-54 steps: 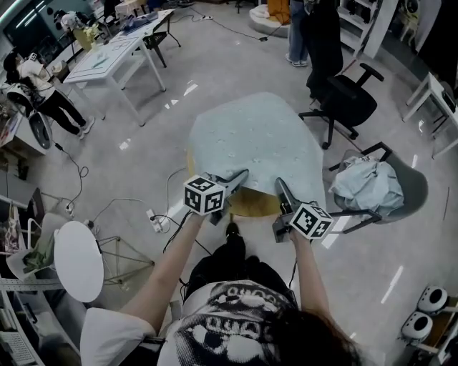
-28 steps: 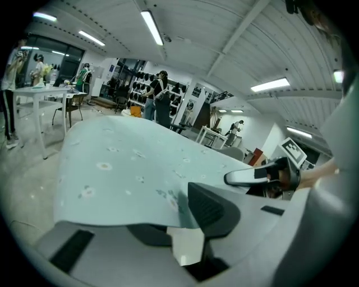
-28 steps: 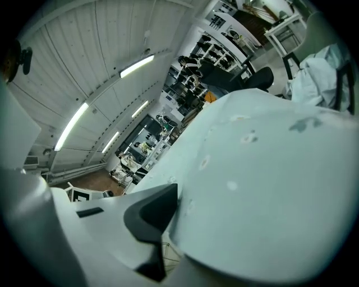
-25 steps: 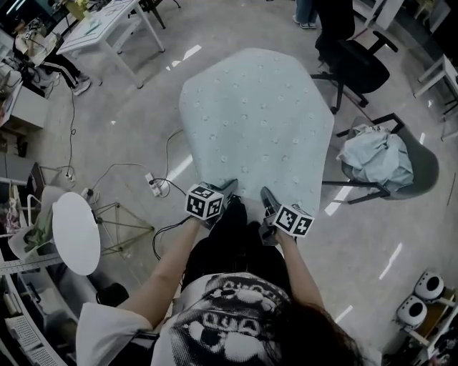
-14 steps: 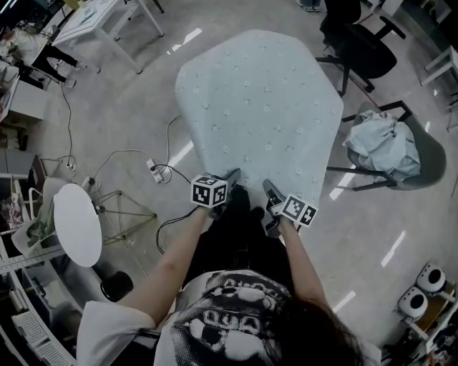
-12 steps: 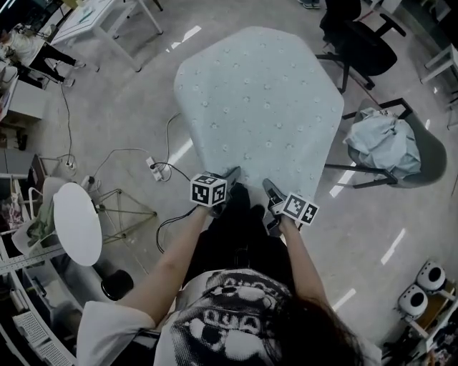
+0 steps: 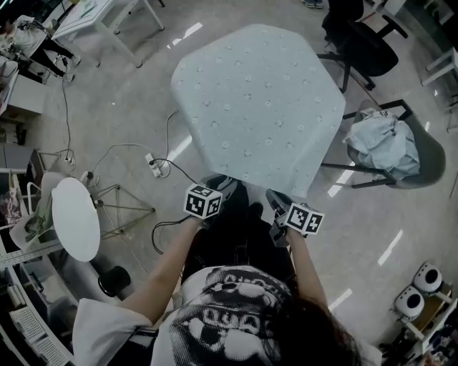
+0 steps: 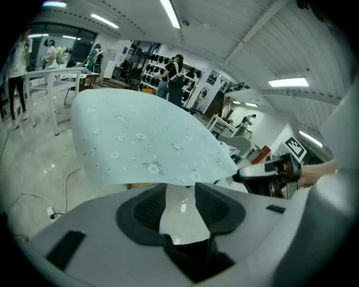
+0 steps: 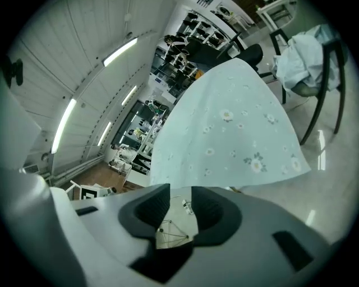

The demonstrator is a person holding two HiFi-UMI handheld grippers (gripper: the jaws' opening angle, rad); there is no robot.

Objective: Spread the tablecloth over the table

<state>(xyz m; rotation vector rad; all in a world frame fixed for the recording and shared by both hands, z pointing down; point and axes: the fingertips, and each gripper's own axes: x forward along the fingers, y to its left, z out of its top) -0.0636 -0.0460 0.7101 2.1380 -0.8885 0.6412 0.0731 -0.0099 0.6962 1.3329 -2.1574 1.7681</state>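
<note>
One flowered tablecloth (image 7: 257, 107) is showing. Two tools are showing: the left tool (image 7: 223, 186) and the right tool (image 7: 276, 199). Two chairs are standing at the right: one black office chair (image 7: 361, 50) and one grey chair (image 7: 424, 168), which is carrying one bundle of cloth (image 7: 379, 146). Two white counters are standing at the left: one rectangular counter (image 7: 107, 14) and one round counter (image 7: 75, 218). One power strip (image 7: 154, 166) is lying on the floor (image 7: 136, 100).

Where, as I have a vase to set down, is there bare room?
The whole tablecloth top is bare. The round white side table is too. Crowded: cables trailing left of the cloth, and a cloth bundle filling the chair at right.
</note>
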